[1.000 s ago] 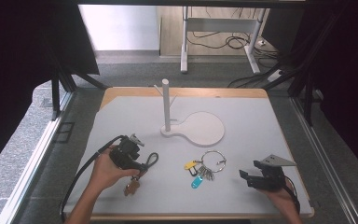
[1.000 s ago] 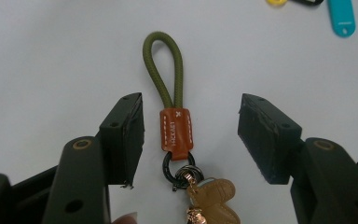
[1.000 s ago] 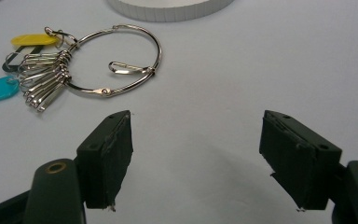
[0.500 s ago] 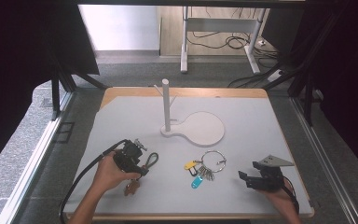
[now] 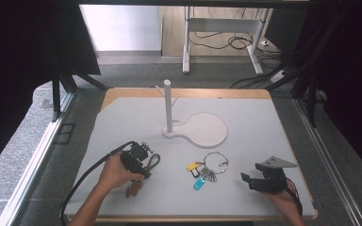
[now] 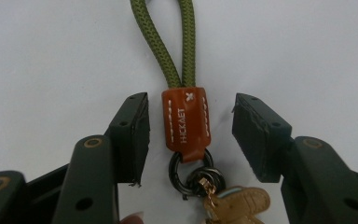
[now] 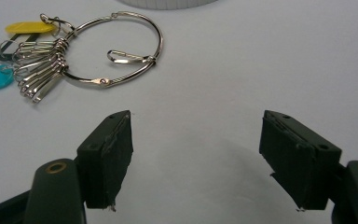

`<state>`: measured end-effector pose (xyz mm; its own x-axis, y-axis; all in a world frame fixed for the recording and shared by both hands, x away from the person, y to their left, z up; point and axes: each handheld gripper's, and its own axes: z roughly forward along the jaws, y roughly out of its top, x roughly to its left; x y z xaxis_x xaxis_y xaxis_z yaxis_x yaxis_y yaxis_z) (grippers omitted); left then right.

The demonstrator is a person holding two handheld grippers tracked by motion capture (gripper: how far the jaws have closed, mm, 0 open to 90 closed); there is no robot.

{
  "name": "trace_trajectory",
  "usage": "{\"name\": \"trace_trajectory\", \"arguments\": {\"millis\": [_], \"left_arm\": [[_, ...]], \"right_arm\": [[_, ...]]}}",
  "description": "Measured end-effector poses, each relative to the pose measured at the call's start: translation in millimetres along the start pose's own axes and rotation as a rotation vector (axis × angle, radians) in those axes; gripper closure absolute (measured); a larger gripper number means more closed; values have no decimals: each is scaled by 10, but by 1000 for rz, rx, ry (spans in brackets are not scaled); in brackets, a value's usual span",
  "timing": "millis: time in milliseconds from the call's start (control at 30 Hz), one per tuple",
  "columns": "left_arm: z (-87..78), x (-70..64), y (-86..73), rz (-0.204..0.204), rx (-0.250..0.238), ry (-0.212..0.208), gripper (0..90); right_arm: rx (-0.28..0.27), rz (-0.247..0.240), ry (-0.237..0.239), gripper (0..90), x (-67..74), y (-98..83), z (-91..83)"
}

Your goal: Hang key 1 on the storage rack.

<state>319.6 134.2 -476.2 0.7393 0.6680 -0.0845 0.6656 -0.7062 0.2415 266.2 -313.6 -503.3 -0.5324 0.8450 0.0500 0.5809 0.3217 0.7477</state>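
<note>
Lower now than a second ago: left hand-held gripper [image 5: 139, 160] brought down over the keychain [image 6: 185, 123] near the front left of the worktop [image 5: 264, 122], jaws just narrowed but not yet pressing. Brown leather tab [image 6: 186, 122] sitting between the two pads with a gap on each side, so nothing grasped so far; probably the closing stage of a pick, with only a little more squeeze needed. Keychain lying flat, long axis running straight away from the left camera: green cord loop [image 6: 168, 42] pointing ahead, dark ring [image 6: 189, 169] and tan charm [image 6: 235, 205] at the near end. Right hand-held gripper [image 7: 196, 158] resting wide open and empty just short of the key ring [image 7: 114, 49], apparently unmoved.
</note>
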Motion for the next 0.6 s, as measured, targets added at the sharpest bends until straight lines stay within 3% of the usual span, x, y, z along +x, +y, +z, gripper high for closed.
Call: {"name": "trace_trajectory", "arguments": {"millis": [267, 600], "left_arm": [[66, -19, 25, 13, 21, 28, 528], [61, -58, 21, 28, 18, 35, 669]], "right_arm": [[-2, 6, -1, 260, -19, -3, -15], [3, 3, 0, 261, -8, 0, -2]]}}
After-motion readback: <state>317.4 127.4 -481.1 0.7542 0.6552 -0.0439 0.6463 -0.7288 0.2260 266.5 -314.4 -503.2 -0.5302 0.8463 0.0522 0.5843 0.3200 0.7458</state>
